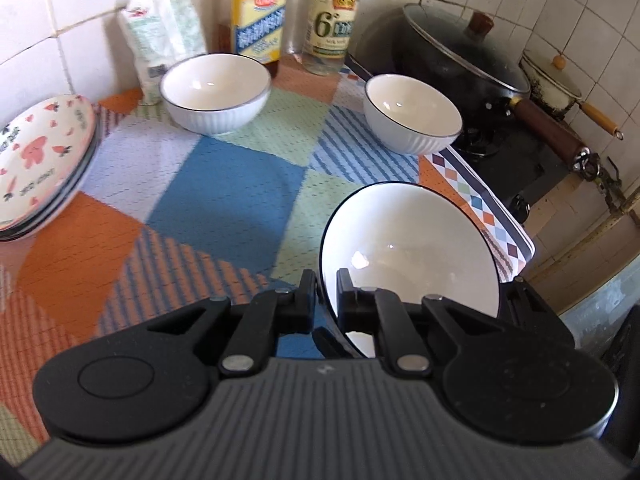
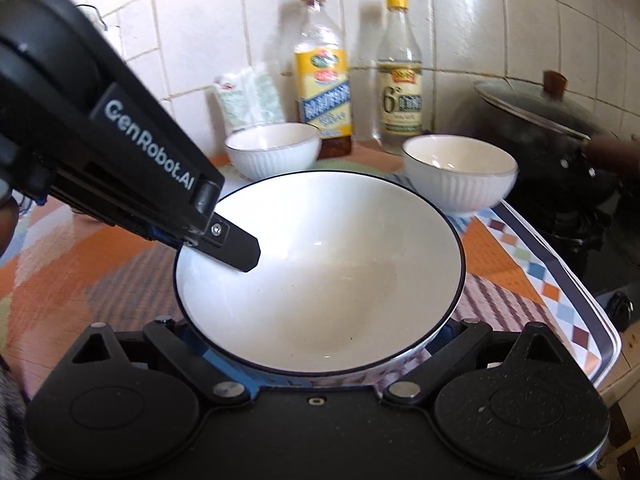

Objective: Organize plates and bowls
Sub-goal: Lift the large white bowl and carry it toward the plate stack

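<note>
Your left gripper pinched the rim of a tilted white bowl above the checked mat. Two more bowls stood farther back, well apart, and stacked plates lay at the left edge.

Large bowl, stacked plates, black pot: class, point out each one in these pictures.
Large bowl [image 2: 328, 264]: right wrist view, inner floor.
Stacked plates [image 1: 38, 152]: left wrist view, top plate's patterned face.
Black pot [image 1: 460, 52]: left wrist view, glass lid.

Three bowls, two bottles.
</note>
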Motion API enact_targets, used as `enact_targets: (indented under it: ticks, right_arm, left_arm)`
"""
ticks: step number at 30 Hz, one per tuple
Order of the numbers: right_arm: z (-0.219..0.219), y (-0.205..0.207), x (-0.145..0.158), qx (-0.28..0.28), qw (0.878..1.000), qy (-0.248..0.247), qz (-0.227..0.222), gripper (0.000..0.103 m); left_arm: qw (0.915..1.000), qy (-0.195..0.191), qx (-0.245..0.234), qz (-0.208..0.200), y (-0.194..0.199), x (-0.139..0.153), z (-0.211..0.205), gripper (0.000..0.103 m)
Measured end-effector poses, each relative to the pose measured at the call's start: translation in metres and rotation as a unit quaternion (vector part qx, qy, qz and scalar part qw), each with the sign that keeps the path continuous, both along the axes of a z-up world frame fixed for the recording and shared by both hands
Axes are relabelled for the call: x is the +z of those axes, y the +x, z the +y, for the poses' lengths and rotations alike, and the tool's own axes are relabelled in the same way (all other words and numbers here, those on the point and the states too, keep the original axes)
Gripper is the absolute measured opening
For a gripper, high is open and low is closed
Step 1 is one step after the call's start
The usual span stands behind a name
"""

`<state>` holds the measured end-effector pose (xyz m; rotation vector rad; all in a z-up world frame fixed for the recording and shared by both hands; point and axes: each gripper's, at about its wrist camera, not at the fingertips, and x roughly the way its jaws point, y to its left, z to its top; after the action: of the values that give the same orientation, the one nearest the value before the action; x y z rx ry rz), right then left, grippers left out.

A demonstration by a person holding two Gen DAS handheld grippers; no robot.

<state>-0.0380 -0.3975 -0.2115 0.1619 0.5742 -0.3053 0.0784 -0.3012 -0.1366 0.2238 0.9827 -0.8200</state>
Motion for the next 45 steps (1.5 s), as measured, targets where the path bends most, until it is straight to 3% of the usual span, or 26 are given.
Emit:
enact_targets:
  ticks: [11,15,24,41,45]
  right_arm:
    - [0.058,0.028,0.010,0.057,0.998,0.003,-0.020,0.100]
    - [0.080,0.047,0.010,0.096,0.995,-0.001,-0.022,0.100]
    - [0.120,0.093,0.011,0.177,0.983,0.017,-0.033,0.100]
    - [0.141,0.152,-0.008,0.240,0.971,-0.012,0.002,0.100]
    - [0.140,0.160,-0.012,0.250,0.968,-0.012,0.022,0.100]
  left_arm:
    - [0.9978,0.021,0.058,-0.026,0.019,0.013,0.070,0.009]
    - [0.9945,0.036,0.087,-0.045,0.028,0.014,0.098,0.009]
    - [0.9861,0.032,0.158,-0.041,0.063,0.019,0.157,0.010]
    - [0.9758,0.044,0.214,0.006,0.119,-0.016,0.177,0.010]
    - [0.9770,0.054,0.206,-0.004,0.120,-0.024,0.174,0.010]
